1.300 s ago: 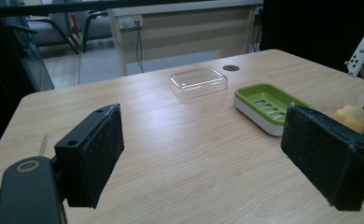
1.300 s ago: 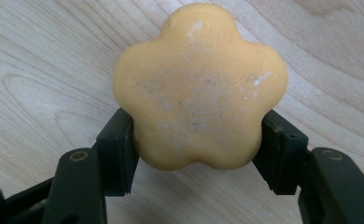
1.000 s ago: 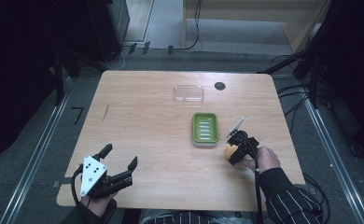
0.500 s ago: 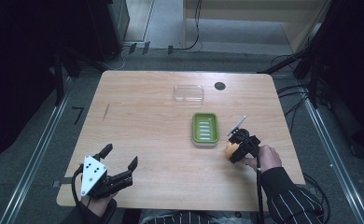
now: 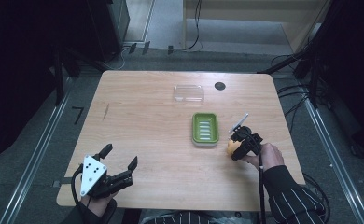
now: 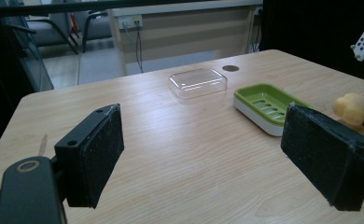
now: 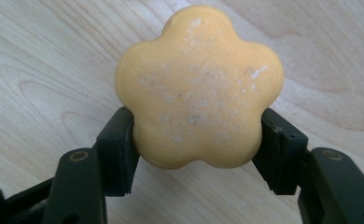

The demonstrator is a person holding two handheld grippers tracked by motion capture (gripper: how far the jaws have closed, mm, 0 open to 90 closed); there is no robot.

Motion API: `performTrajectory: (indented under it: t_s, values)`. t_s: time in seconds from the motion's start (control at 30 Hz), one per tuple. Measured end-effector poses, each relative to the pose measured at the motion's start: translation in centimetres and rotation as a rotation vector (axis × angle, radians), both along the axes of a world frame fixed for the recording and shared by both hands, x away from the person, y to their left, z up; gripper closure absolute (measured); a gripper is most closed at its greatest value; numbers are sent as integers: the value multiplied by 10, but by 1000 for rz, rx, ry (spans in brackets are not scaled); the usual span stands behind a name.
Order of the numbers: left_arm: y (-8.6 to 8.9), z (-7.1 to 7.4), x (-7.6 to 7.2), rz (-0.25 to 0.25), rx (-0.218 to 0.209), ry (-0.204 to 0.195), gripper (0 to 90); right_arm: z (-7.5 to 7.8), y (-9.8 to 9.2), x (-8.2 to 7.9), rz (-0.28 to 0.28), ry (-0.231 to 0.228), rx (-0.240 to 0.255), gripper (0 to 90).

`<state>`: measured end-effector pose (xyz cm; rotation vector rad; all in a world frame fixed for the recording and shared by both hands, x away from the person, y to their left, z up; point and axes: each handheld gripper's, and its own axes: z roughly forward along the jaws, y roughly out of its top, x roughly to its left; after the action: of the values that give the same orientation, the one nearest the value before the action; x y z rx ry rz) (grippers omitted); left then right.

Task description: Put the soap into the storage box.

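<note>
The flower-shaped soap [image 7: 199, 88], a matte yellow-orange bar with five rounded lobes and a chalky, speckled face, is pinched at its lower lobes by the right gripper [image 7: 198, 140], close over the table [image 5: 143, 121] just right of the green soap dish [image 5: 205, 128]. Picking it up looks done; setting it on the slotted dish (glossy plastic, white base) seems to remain. The clear lid [image 5: 188, 93] lies beyond. The left gripper [image 5: 119, 161] rests spread and empty on pale woodgrain.

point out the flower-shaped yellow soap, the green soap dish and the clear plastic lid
flower-shaped yellow soap [image 7: 199, 88], right gripper view, middle of its top face
green soap dish [image 5: 205, 128], high view, its slotted floor
clear plastic lid [image 6: 198, 82], left gripper view, its flat top
</note>
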<state>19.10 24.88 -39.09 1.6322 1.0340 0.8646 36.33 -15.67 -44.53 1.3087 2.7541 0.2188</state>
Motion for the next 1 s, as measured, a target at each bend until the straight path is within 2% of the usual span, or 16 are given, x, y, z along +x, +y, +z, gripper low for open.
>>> performTrajectory:
  t_s: [1.0]
  values:
    - [0, 0, 0, 0, 1, 2, 137, 24, 9, 14, 16, -66, 1, 397]
